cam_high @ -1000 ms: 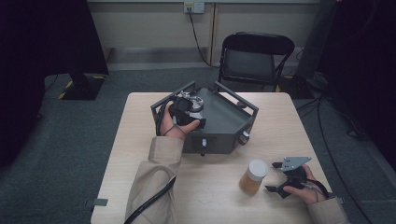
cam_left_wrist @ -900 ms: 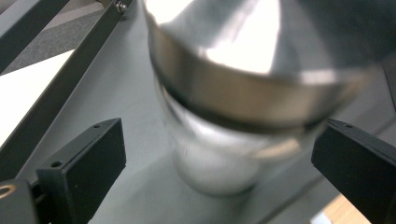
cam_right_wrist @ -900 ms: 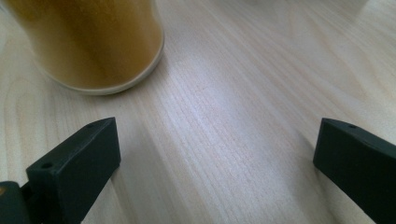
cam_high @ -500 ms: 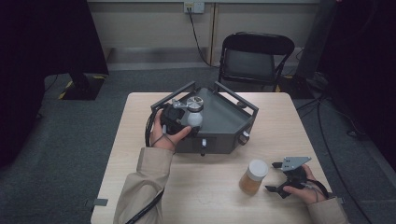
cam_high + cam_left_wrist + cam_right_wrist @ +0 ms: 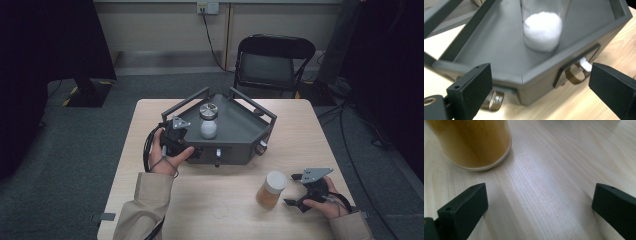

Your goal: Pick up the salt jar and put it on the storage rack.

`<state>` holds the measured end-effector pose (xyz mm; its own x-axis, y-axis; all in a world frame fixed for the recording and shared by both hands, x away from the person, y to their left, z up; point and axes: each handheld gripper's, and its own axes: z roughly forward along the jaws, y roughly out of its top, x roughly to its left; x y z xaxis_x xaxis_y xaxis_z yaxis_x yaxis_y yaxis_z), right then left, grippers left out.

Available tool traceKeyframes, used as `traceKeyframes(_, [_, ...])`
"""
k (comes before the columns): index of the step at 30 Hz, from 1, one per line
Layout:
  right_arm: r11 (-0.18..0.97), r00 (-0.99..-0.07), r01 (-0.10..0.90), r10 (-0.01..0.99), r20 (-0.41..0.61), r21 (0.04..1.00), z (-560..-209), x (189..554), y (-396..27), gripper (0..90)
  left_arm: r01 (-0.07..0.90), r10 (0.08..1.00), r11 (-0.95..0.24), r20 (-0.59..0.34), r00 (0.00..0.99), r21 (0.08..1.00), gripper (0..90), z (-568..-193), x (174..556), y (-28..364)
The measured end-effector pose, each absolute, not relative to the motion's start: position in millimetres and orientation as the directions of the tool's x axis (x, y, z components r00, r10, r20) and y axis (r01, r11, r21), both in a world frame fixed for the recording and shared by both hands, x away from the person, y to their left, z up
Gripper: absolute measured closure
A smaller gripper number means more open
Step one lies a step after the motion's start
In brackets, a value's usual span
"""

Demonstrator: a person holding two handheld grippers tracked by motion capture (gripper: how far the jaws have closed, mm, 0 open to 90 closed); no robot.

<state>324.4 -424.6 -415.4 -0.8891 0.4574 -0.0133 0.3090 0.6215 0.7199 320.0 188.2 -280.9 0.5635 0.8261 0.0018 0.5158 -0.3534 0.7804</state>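
Grey tray (image 5: 235,131) holds white-powder jar (image 5: 208,121), upright

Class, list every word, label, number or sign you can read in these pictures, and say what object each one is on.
No text can be read with certainty.
Printed markings run down the glass of the bottle of white powder standing in the grey tray: too blurred and cut off to read.
The amber jar shows no readable label.
Neither hand-held gripper carries any readable writing.
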Motion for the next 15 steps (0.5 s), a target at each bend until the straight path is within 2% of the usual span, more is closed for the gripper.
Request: traceKeyframes(15, [0.621,-0.889,0.31,0.459,-0.013,0.72,-415.4,324.2,-424.4,0.0,0.522,0.824,-0.36,0.002,0.566,0.773,5.1,-310.3,291.6,203.0])
